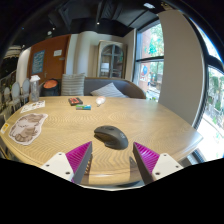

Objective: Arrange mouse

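A dark grey computer mouse (111, 136) lies on a light wooden table (60, 118). My gripper (112, 163) is just in front of it, with the mouse a little ahead of the fingertips and in line with the gap between them. The fingers (82, 157) are spread wide apart, their magenta pads facing inward, and nothing is held between them. The gripper hovers over the table's near edge.
A patterned mat or paper (26, 127) lies on the table to the left of the fingers. A small red object (75, 101) and a teal one (85, 106) lie farther back. Chairs (73, 84) stand behind the table, with large windows (150, 60) at the right.
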The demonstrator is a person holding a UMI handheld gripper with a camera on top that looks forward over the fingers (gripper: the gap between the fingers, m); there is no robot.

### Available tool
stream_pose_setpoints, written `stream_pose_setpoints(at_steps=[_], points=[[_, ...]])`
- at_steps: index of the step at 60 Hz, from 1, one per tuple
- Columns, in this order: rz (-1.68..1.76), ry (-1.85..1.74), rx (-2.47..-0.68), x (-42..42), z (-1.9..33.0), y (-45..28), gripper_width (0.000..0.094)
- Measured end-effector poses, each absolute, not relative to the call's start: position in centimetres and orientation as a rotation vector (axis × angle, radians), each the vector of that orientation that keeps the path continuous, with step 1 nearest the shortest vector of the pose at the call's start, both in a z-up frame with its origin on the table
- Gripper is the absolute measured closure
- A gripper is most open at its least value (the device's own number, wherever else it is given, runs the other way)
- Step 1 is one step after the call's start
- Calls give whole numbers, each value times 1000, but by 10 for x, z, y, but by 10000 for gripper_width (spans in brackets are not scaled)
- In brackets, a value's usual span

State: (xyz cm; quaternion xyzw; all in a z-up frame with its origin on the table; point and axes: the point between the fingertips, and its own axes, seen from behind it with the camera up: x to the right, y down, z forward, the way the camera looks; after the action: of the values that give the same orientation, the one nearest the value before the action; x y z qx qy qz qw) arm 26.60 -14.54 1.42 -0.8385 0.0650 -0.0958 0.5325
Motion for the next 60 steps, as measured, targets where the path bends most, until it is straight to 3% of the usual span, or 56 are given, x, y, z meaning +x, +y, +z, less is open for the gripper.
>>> stream_pose_setpoints(at_steps=[23,28,31,44,48,51,52,60], points=[[-247,165,-2130,333,0,-43,140],[-262,175,-2157,336,-7,-25,250],[-215,201,-2182,333,-10,-21,415],[-242,195,-2174,320,-4,-14,548],[-180,201,-2146,295,14,-18,554],[-175,207,-2093,274,40,-16,558],[-181,188,-2062,266,53,-14,604],[-124,76,-1977,156,119,-10,605]])
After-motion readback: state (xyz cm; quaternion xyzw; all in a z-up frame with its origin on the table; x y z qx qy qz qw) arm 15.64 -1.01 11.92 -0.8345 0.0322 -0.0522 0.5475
